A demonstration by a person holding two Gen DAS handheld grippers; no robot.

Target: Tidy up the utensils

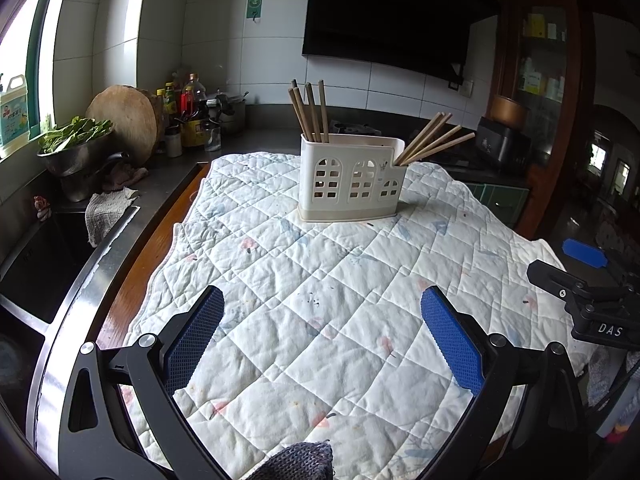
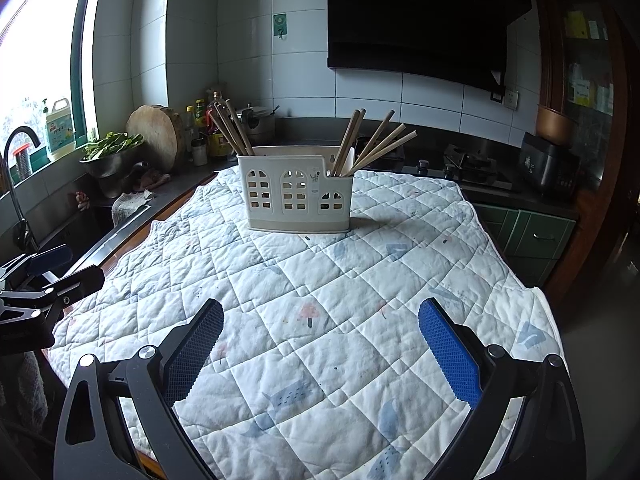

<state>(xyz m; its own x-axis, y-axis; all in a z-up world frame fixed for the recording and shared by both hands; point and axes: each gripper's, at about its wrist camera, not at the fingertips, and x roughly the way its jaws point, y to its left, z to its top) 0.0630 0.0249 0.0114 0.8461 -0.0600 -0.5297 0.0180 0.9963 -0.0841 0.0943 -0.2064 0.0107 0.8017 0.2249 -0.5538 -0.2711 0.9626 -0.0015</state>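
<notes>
The utensil holder (image 1: 349, 178) stands upright on the quilted cloth (image 1: 320, 300), toward the cloth's far end. Chopsticks occupy two of its compartments: one bundle (image 1: 310, 112) at the left end, a second bundle (image 1: 434, 138) at the right end, fanned outward to the right. The middle compartment shows no contents.

The left gripper (image 1: 322, 336) hovers over the near part of the cloth, well apart from the holder; its jaws are spread wide with nothing between them. The right gripper (image 2: 320, 350) is likewise over the near part of the cloth, jaws spread wide and empty, well apart from the holder (image 2: 296, 192).
</notes>
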